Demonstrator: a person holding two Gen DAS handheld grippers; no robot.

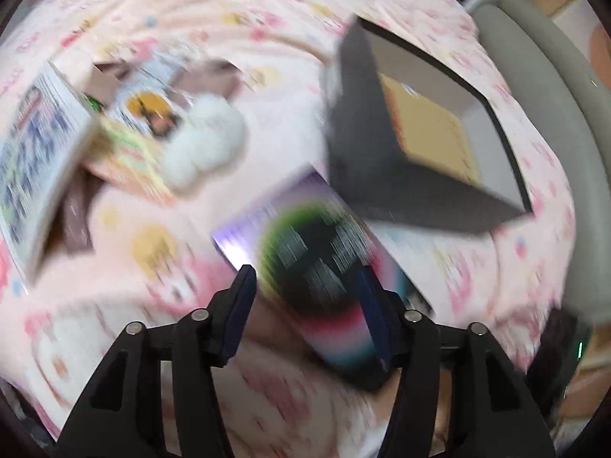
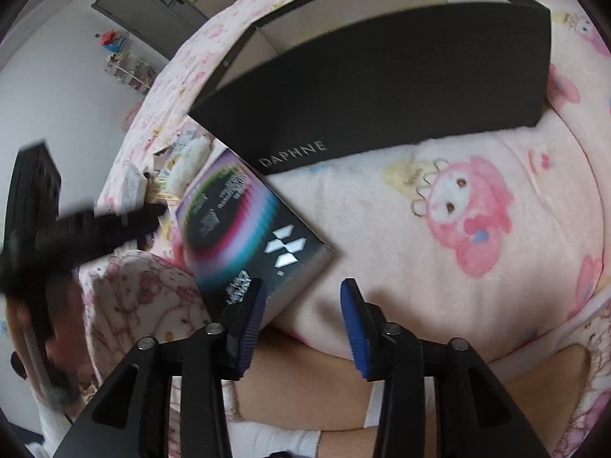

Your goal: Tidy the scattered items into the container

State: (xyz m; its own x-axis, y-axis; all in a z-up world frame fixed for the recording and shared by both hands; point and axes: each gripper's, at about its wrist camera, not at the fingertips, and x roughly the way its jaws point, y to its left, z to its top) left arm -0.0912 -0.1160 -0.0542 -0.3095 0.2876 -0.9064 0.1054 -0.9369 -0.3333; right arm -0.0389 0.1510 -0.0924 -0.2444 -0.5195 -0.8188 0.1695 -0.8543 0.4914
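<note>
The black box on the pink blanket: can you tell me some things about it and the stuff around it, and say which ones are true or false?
1. The black box has its top open. True.
2. The colourful box is inside the black box. False: it lies on the pink blanket, beside it.
3. The right gripper holds a white fluffy toy. False: its jaws are apart, with nothing between them.
4. A white fluffy toy lies among the scattered things. True.
5. The left gripper is open. True.
</note>
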